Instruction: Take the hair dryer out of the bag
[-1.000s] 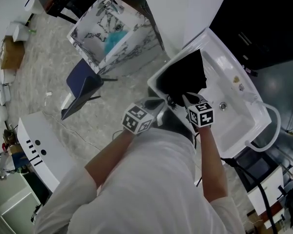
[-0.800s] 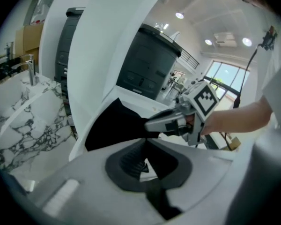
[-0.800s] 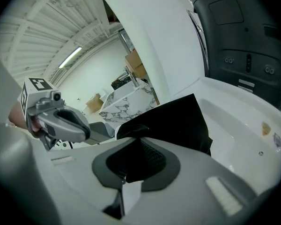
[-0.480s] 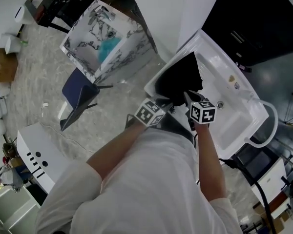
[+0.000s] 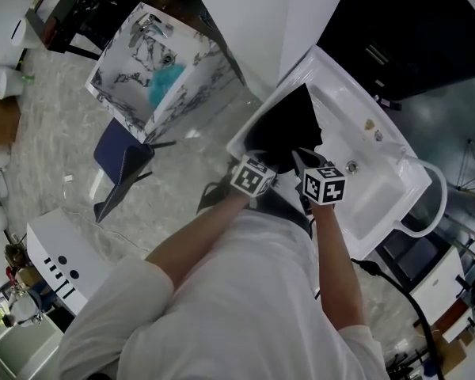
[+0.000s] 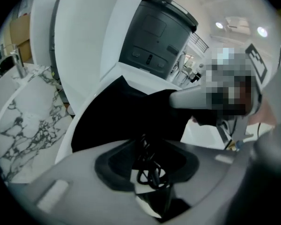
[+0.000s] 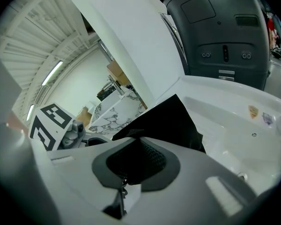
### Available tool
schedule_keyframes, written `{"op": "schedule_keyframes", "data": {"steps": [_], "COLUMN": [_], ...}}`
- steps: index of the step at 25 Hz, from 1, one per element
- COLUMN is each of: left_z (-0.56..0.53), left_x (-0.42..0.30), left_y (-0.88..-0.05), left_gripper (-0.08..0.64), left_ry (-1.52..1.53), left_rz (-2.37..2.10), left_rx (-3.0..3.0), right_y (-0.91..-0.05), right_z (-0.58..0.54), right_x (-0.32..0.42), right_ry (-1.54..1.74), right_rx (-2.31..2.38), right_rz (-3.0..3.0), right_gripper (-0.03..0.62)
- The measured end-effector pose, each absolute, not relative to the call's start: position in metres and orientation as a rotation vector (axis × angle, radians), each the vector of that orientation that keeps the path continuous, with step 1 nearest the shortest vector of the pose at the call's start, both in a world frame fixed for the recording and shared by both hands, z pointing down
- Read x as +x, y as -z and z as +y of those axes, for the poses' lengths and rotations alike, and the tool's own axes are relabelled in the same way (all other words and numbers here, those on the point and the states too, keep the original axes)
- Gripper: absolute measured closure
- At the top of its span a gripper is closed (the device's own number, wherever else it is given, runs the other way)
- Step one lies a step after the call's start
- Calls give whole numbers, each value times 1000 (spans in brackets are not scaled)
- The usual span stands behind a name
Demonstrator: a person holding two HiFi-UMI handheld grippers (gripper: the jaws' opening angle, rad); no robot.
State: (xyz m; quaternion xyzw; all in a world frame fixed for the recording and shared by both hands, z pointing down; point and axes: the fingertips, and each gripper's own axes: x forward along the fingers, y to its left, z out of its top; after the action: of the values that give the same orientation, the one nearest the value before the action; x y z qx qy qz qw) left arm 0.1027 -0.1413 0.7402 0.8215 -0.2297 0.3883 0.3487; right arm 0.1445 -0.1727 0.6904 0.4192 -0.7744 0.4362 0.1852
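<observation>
Because the left hand-held gripper [image 5: 263,163] has just been opening, jaws apart around the cord [image 6: 149,172], while the right hand-held gripper [image 7: 131,168] pinches the bag [image 7: 168,121], the cord may slip away.

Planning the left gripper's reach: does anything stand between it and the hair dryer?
The black bag covers the hair dryer. The left gripper, its jaws just opening, straddles a black cord loop; the right gripper pinches the bag's edge.

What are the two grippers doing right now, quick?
Left gripper: open, jaws just been opening, a black cord between them.
Right gripper: shut on the black bag.
</observation>
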Motion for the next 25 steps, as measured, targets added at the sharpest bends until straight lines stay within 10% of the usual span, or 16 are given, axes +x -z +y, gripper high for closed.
{"op": "schedule_keyframes", "data": {"steps": [12, 25], "left_z": [-154, -166], "left_x": [120, 131], "left_y": [-761, -796], "left_gripper": [247, 301], "left_ry": [-1016, -1100], "left_rz": [-715, -727], "left_rx": [2032, 2003], "right_y": [-689, -696], "right_z": [-170, -161], "right_x": [152, 160], "right_ry": [-1259, -1289], "right_rx": [1205, 1170], "right_rz": [-2155, -2136], "right_gripper": [575, 575]}}
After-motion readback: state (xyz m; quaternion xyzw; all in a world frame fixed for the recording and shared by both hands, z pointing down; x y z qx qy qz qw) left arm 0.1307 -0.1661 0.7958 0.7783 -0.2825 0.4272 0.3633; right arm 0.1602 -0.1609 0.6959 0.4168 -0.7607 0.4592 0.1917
